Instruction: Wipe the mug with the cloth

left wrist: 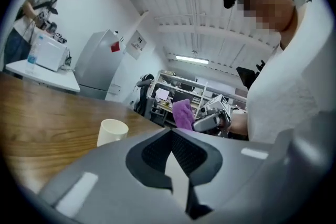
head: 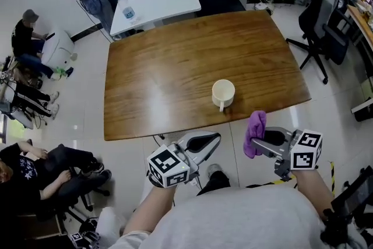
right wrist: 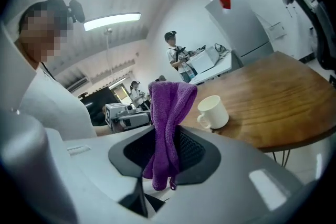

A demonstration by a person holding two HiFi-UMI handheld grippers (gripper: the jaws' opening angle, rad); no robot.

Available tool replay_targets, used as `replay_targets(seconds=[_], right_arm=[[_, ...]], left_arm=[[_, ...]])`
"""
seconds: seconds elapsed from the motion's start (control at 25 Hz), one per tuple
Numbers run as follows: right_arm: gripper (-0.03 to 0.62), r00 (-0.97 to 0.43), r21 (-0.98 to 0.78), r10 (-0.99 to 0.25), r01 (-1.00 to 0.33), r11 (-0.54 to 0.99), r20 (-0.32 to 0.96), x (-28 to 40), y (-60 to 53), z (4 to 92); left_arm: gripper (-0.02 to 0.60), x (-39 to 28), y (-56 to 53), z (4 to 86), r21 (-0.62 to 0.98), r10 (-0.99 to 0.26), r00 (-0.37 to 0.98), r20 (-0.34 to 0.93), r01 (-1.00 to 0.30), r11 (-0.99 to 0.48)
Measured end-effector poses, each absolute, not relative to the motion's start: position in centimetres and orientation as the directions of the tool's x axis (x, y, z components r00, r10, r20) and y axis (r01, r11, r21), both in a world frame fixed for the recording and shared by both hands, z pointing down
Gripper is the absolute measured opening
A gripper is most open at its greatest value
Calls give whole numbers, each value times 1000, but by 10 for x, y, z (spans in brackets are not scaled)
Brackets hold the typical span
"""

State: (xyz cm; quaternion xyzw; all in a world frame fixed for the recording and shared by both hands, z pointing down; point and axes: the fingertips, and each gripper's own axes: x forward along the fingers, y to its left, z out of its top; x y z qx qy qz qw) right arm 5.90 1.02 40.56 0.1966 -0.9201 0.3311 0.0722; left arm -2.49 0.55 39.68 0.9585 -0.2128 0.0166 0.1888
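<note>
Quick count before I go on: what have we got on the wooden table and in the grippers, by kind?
Mugs: 1, the white mug standing on the table.
Cloths: 1, the purple cloth, clamped in the right gripper.
Grippers: 2; the left gripper is shut and empty.
Tables: 1, the table.
Total: 5.

We record mug [head: 223,94] on table [head: 175,67], near its front edge, ahead of both sets of jaws. From left gripper [head: 214,139], mug lies ahead and left of jaws, right gripper [head: 260,144] ahead and right. From right gripper, mug lies ahead and right of jaws. Cloth [head: 255,132] sits between right jaws, standing past tips. We place both grippers off table, before front edge, apart. Second table [head: 157,0] behind first; chair [head: 317,32] right of it.
</note>
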Motion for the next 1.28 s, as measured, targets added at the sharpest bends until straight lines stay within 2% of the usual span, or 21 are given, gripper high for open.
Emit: replay_targets(seconds=[0.24, 0.44, 0.64, 0.8, 1.08, 1.28], right_arm=[[109, -942, -533, -258, -335, 777, 216, 85, 96, 396], [109, -950, -518, -224, -307, 799, 218, 132, 191, 402], [107, -959, -542, -201, -279, 792, 199, 167, 269, 395], [109, -967, -490, -188, -251, 835, 175, 166, 308, 360], [107, -960, -436, -211, -272, 858, 185, 150, 340, 324], [107, -954, -417, -236, -294, 860, 186, 126, 349, 314]], left_arm=[[-8, 17, 96, 375, 275, -472, 871, 136, -491, -826], [-6, 60, 199, 363, 305, -555, 829, 77, -549, -778], [-6, 96, 289, 346, 279, -561, 822, 93, -563, -778], [-6, 95, 329, 327, 248, -581, 803, 129, -594, -765], [-6, 78, 353, 298, 236, -623, 775, 111, -629, -741], [-6, 63, 359, 297, 210, -589, 795, 145, -606, -767]])
